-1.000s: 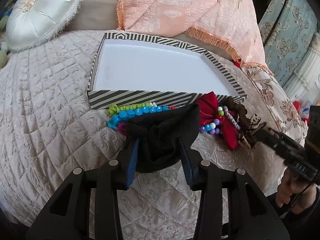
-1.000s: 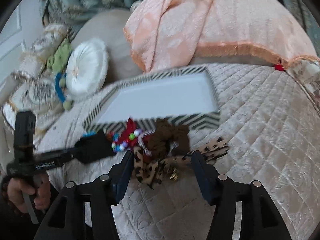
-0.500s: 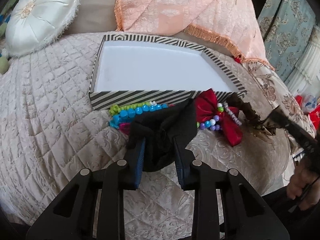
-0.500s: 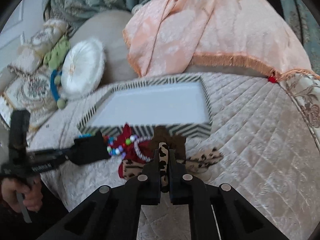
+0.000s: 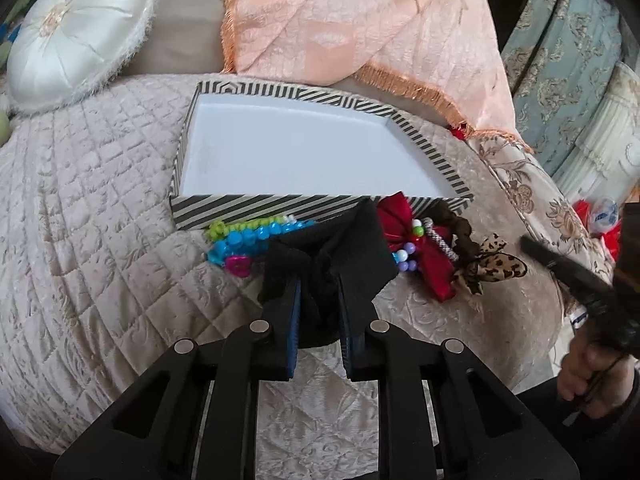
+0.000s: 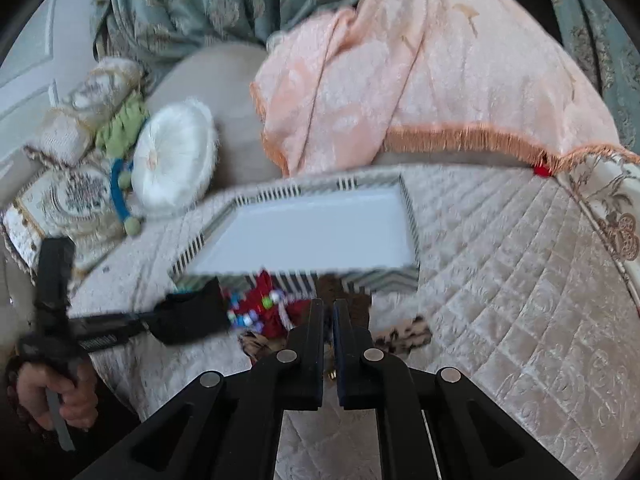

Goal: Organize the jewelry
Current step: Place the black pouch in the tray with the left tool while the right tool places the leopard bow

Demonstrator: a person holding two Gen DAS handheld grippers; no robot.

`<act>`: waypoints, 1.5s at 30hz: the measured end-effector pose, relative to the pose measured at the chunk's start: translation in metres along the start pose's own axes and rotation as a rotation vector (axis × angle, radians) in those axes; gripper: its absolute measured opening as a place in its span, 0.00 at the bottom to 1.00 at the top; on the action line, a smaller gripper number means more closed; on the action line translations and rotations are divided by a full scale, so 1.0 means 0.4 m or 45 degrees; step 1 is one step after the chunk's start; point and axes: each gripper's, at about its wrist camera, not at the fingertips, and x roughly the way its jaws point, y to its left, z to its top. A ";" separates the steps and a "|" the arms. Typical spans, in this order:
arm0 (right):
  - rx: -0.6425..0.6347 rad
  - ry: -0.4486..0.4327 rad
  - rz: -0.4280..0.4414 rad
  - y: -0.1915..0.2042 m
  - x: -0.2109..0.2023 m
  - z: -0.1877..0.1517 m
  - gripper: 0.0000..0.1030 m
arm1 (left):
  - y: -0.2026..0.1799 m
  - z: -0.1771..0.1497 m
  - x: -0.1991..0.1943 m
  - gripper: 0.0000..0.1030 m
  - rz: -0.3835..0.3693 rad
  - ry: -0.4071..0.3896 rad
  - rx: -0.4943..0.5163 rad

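- Your left claw [image 5: 318, 292] is closing: its blue-padded fingers [image 5: 295, 312] press on a black fabric bow [image 5: 332, 248] from both sides, and the bow bulges up and forward between them
- The black fabric bow lies on the quilted bedspread [image 5: 88, 216], just in front of the near wall of the striped box [image 5: 280, 204]
- Your right claw [image 6: 328, 312] has its fingers [image 6: 314, 344] drawn almost together, with only a narrow slit between them. A strip of the leopard-print bow [image 6: 404, 336] appears to be pinched in that slit; motion blur and the fingers themselves hide the contact point
- In the left wrist view, the leopard-print bow [image 5: 494, 266] hangs at the tip of the right claw [image 5: 528, 246], at the right end of the jewelry pile
- The striped box sits open toward the far edge of the bed, with a white interior [image 5: 296, 160] and nothing in it
- The remaining pieces lie on the bedspread along the box's near wall: green and blue beaded bracelets [image 5: 248, 232] at the left, touching the black bow; a red bow [image 5: 416, 252] with coloured beads to the right of it; a brown scrunchie [image 5: 460, 230] beyond that
- A white round cushion [image 5: 76, 36] and a peach fringed throw [image 5: 352, 20] lie past the far edge of the box
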 end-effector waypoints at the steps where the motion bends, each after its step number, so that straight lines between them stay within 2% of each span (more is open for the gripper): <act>1: -0.013 0.056 -0.010 -0.001 0.022 -0.009 0.04 | -0.006 -0.001 -0.002 0.15 0.014 -0.005 0.010; 3: -0.049 0.158 -0.082 -0.003 0.060 -0.024 0.04 | -0.006 -0.001 -0.001 0.15 0.033 -0.005 0.009; 4: -0.056 0.174 -0.112 -0.008 0.070 -0.029 0.04 | -0.001 -0.001 0.002 0.15 0.036 0.004 -0.005; 8: 0.001 0.145 -0.117 -0.037 0.089 -0.021 0.08 | 0.022 0.000 0.014 0.15 0.031 0.034 -0.077; 10: 0.020 0.117 -0.088 -0.042 0.096 -0.009 0.17 | 0.020 -0.001 0.010 0.15 0.031 0.027 -0.071; 12: 0.043 0.080 -0.061 -0.037 0.103 0.002 0.42 | 0.011 -0.002 0.005 0.15 0.034 0.016 -0.043; 13: 0.058 0.062 -0.048 -0.034 0.105 0.007 0.43 | 0.007 -0.003 0.005 0.15 0.032 0.015 -0.032; 16: 0.075 0.075 -0.004 -0.024 0.129 0.022 0.43 | 0.000 -0.005 0.009 0.15 0.031 0.022 -0.019; 22: 0.163 0.248 0.025 -0.042 0.225 0.004 0.43 | 0.001 -0.003 0.010 0.15 0.032 0.022 -0.025; 23: 0.187 0.237 0.036 -0.046 0.221 0.004 0.43 | 0.004 -0.002 0.010 0.15 0.033 0.021 -0.028; 26: 0.152 0.193 0.057 -0.035 0.191 0.013 0.24 | 0.009 -0.001 0.010 0.15 0.035 0.018 -0.039; 27: 0.141 0.174 0.060 -0.032 0.178 0.013 0.21 | 0.010 -0.001 0.009 0.15 0.035 0.016 -0.039; 32: 0.120 0.067 0.040 -0.034 0.110 0.015 0.19 | 0.009 -0.001 0.001 0.15 0.033 -0.005 -0.041; 37: 0.151 -0.003 0.072 -0.046 0.063 0.023 0.19 | 0.007 0.003 -0.014 0.15 0.015 -0.040 -0.039; 42: 0.139 -0.007 0.081 -0.029 0.047 0.026 0.19 | -0.005 0.010 -0.026 0.15 -0.004 -0.060 -0.032; 45: 0.109 0.008 0.045 -0.018 0.045 0.017 0.19 | -0.012 0.020 -0.035 0.15 -0.024 -0.076 -0.038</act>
